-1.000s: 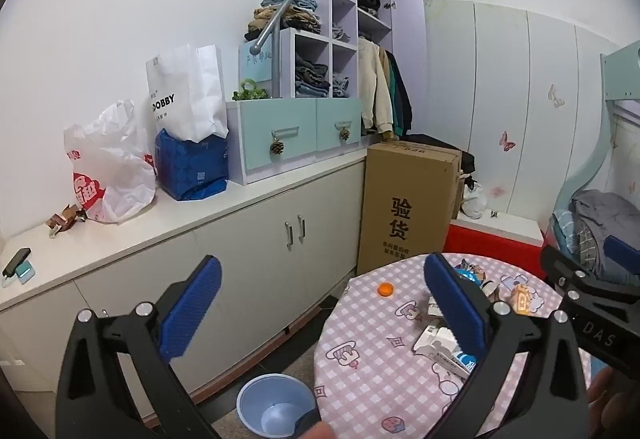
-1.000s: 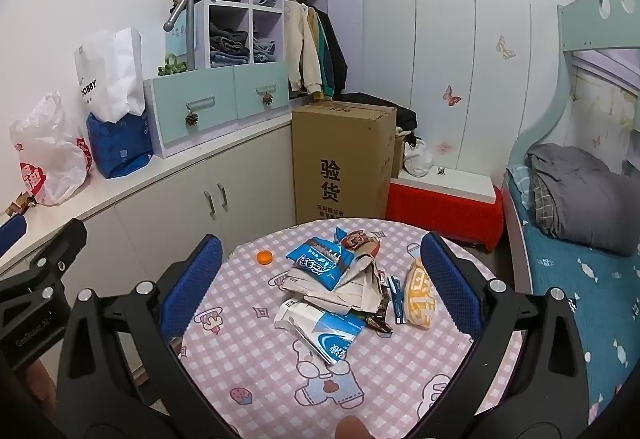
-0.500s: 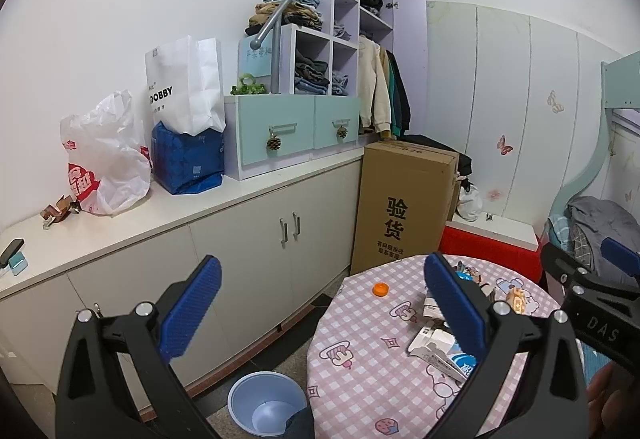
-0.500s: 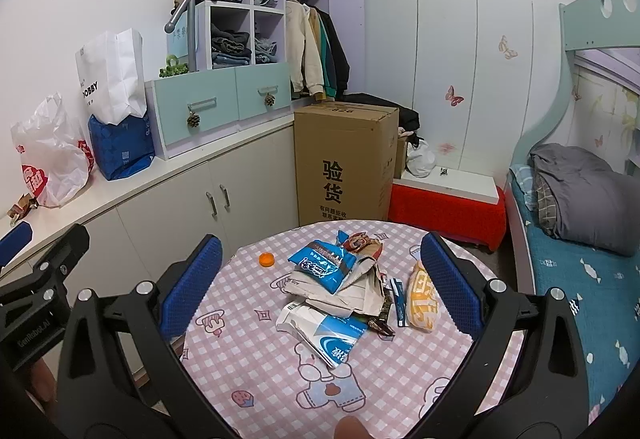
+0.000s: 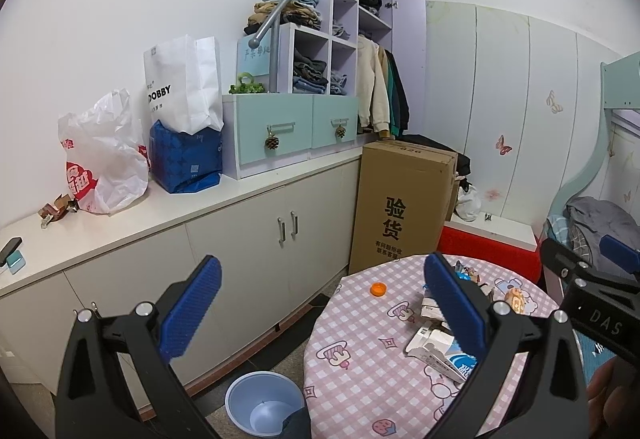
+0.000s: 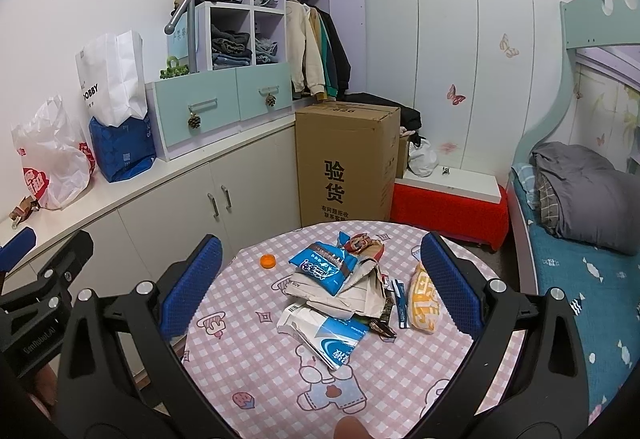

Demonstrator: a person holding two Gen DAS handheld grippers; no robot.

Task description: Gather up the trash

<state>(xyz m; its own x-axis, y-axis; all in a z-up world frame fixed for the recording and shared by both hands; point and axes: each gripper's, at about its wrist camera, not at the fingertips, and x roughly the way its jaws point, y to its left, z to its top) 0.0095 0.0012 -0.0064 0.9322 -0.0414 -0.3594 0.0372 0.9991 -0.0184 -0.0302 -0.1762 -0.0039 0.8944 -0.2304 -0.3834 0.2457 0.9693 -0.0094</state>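
Both grippers, left (image 5: 320, 305) and right (image 6: 320, 285), gape wide and empty; wrappers (image 6: 340, 289) heap on the table (image 6: 256, 371); the blue bin (image 5: 262, 401) stands upright.

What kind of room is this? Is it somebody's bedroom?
Most likely a bedroom, probably a child's: a bunk bed with a blanket, cubby shelves of folded clothes, and jackets hanging beside butterfly stickers on the wall.

crumpled wrappers (image 6: 340, 291) heaped on table, orange cap (image 6: 268, 261) apart
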